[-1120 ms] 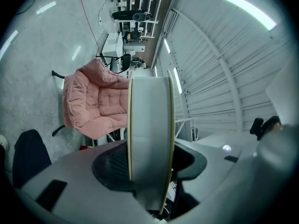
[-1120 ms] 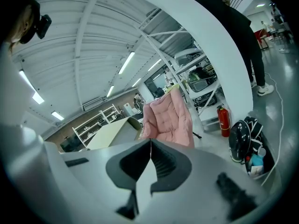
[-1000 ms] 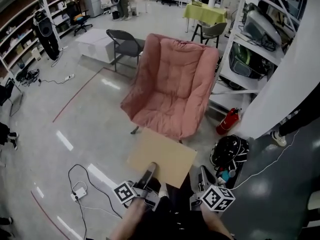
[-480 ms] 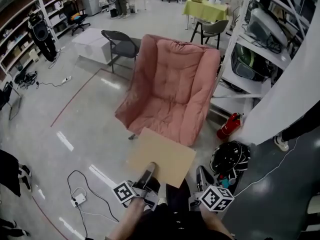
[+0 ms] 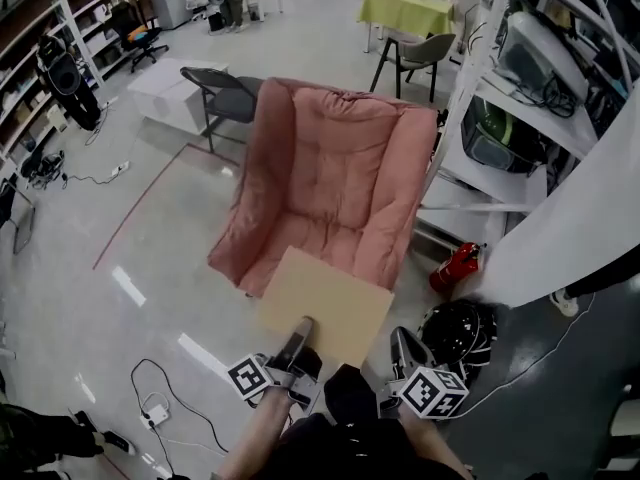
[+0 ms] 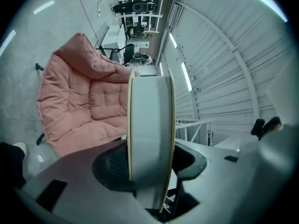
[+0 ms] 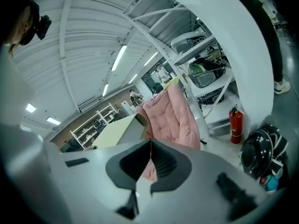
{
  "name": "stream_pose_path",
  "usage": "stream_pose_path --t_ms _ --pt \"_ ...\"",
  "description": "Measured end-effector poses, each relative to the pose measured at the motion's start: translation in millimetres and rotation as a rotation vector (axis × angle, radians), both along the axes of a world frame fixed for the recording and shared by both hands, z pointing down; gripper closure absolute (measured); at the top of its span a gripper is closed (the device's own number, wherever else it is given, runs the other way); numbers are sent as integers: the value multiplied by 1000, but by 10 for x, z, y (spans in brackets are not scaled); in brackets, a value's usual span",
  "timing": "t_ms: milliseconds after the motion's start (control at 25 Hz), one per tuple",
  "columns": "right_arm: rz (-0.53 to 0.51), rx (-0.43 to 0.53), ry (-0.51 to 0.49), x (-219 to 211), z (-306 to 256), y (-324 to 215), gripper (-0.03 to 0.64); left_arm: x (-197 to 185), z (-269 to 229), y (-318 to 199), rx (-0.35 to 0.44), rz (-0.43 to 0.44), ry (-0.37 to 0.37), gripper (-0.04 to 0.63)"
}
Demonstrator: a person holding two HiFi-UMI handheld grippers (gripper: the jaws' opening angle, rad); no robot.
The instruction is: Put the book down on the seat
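Note:
A pink padded chair [image 5: 335, 183] stands in the middle of the head view, and its seat [image 5: 300, 240] faces me. The tan-covered book [image 5: 325, 303] lies flat in the air, its far edge over the front of the seat. My left gripper [image 5: 298, 336] is shut on the book's near edge. In the left gripper view the book's white page edge [image 6: 150, 125] stands between the jaws of the left gripper [image 6: 149, 163], with the chair [image 6: 79, 101] beyond. My right gripper [image 5: 402, 346] hovers beside the book, shut and empty; its view shows the right gripper [image 7: 150, 160], the book [image 7: 119, 129] and the chair [image 7: 173, 115].
Metal shelving [image 5: 520, 98] lines the right side. A red fire extinguisher [image 5: 455, 266] and a black helmet [image 5: 458, 330] sit on the floor right of the chair. A grey folding chair [image 5: 222, 83] stands behind it. Cables with a power strip [image 5: 158, 408] lie at lower left.
Both grippers and the book have moved forward towards the pink chair. The book's far edge now overlaps the seat's front. Neither grip has changed.

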State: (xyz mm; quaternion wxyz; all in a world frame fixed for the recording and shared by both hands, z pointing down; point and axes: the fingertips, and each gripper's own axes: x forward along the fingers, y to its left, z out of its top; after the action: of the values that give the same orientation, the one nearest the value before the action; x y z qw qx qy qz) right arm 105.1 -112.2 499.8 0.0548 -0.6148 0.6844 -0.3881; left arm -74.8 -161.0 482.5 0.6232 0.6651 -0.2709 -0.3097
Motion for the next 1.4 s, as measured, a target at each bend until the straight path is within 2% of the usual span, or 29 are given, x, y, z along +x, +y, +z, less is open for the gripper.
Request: stream_pose_path --t_ms 280,520,640,800,1120,1280,1400 --pt "51 -31 -10 459 115 -490 604 453 149 -605 -34 61 -8 373" --pt "43 -59 11 792 256 -808 604 797 337 -966 -49 132 -68 373" --pt "58 -59 20 934 313 -986 604 919 443 -1139 -64 159 -67 373" --pt "88 -67 25 1063 464 -1193 604 1067 704 -1333 -97 214 -92 373" --pt "229 -80 12 1339 814 -1419 604 1344 1325 -1676 -130 344 -137 374" --pt "260 -91 14 1403 966 -1450 604 1515 1590 -1745 -144 422 -152 374" --pt "270 -84 22 1434 1028 -1500 604 1629 1810 -1774 -154 478 -189 374"
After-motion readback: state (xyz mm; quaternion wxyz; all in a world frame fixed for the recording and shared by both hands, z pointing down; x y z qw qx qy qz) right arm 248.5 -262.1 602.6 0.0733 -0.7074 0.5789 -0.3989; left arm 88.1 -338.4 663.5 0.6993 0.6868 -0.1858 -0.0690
